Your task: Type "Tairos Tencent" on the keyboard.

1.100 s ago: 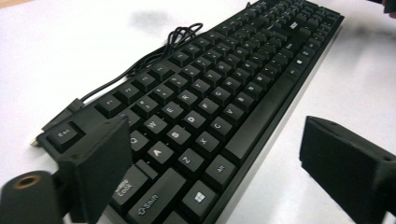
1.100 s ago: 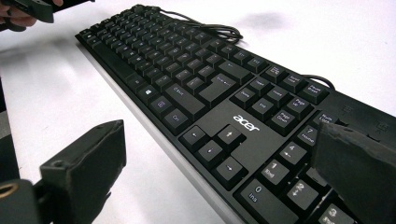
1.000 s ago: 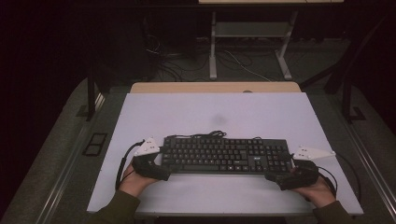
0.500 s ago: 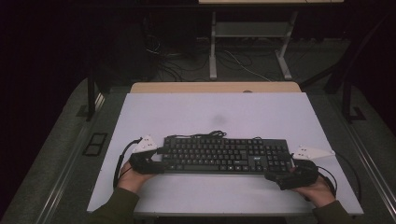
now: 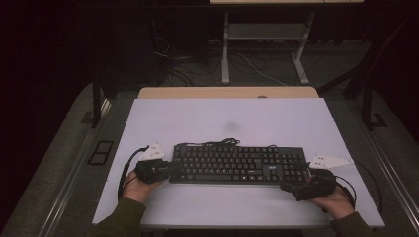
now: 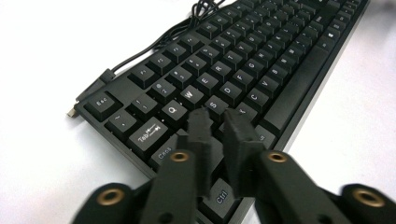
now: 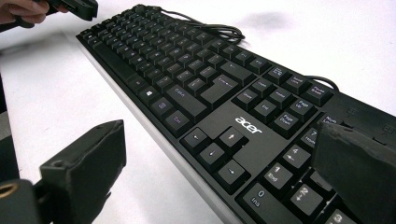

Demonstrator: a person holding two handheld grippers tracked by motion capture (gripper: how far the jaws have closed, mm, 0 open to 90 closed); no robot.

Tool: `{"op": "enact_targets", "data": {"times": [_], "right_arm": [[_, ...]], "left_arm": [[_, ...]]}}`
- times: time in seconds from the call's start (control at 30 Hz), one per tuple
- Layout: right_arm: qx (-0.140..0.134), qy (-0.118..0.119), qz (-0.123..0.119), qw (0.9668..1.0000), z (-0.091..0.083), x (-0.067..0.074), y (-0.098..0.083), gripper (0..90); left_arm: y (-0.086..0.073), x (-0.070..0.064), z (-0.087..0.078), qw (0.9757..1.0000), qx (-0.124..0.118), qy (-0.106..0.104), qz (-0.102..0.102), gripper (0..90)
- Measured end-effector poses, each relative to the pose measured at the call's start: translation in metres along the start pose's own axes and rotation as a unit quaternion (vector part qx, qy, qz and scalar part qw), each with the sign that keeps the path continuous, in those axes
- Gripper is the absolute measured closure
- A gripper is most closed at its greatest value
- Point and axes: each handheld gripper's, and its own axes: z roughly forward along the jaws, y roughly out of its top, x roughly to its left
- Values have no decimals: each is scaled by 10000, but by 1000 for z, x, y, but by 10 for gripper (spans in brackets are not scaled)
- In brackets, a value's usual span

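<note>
At the near edge of the white table (image 5: 222, 123), a person's hands hold two grippers at either end of a black keyboard (image 5: 239, 164). The right gripper (image 5: 296, 186) sits at the keyboard's near right corner, its jaws spread wide — in the right gripper view one jaw is over the bare table in front of the keyboard (image 7: 201, 88), the other over the number pad. The left gripper (image 6: 219, 123) is at the keyboard's left end, jaws nearly together with a thin gap, tips over the keys near A and S — whether they touch I cannot tell. The keyboard lies flat, parallel to the near edge. Its cable (image 5: 222, 142) loops just behind it.
</note>
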Motion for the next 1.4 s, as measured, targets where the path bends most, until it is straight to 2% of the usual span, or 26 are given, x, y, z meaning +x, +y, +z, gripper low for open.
{"op": "enact_targets", "data": {"times": [0.07,0.13,0.37,0.6,1.13,1.4], "right_arm": [[4,3,-5,10000,0,0,0,25],[6,1,2,10000,1,0,0,25],[19,43,-14,10000,4,2,3,25],[7,135,-20,9999,12,3,11,25],[-27,399,-79,9992,34,10,33,25],[39,561,-188,9982,52,16,47,26]], "left_arm": [[0,0,0,10000,16,10,-7,880],[-1,1,0,10000,21,27,-13,885],[-2,2,0,9999,119,35,16,886],[-2,1,1,9999,103,37,3,886],[-1,0,2,9999,122,30,-13,886],[-1,1,2,9999,145,27,1,886]]}}
